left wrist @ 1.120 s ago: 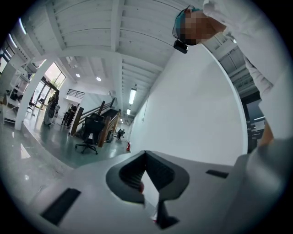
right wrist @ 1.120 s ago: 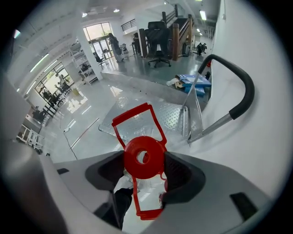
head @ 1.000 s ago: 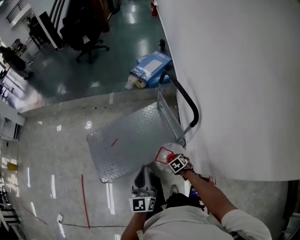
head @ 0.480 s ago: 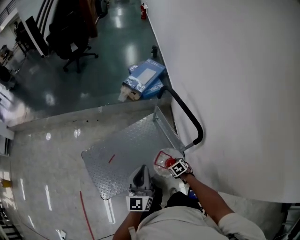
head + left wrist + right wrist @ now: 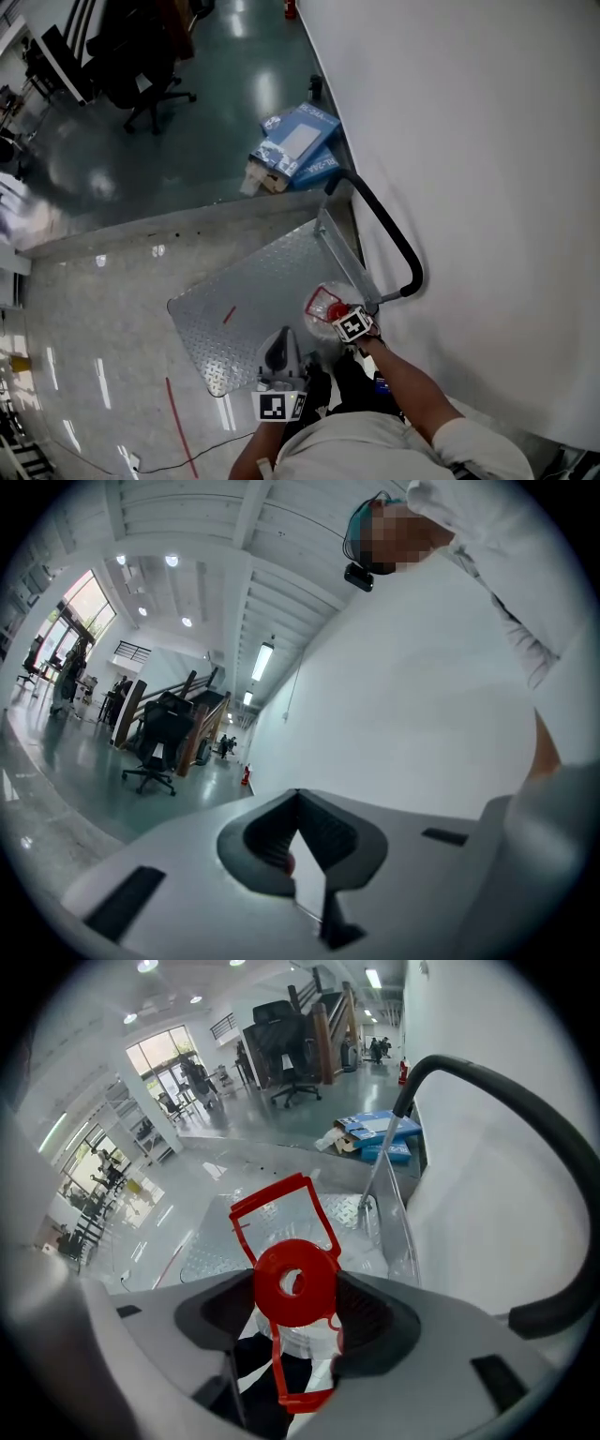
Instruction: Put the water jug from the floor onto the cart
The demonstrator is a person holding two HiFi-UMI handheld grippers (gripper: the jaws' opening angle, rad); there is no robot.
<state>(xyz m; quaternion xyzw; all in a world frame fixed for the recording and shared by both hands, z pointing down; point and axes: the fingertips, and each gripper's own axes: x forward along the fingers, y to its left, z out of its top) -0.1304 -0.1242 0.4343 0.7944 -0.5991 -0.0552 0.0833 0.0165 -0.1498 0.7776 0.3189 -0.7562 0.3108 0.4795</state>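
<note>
Holding the water jug [image 5: 292, 1279] by its red-capped neck in my right tongs [image 5: 298, 1321], I have it over the near corner of the cart [image 5: 248, 281], beside the handle rail; I can't tell if its base touches. My left tongs [image 5: 280, 352] are pressed together, empty. Gripped at one narrow point, it could swing, slip or clip the rail

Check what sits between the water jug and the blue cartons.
Just the cart: its diamond-plate deck and handle frame separate the water jug from the blue cartons. Head view and right gripper view both show it.
</note>
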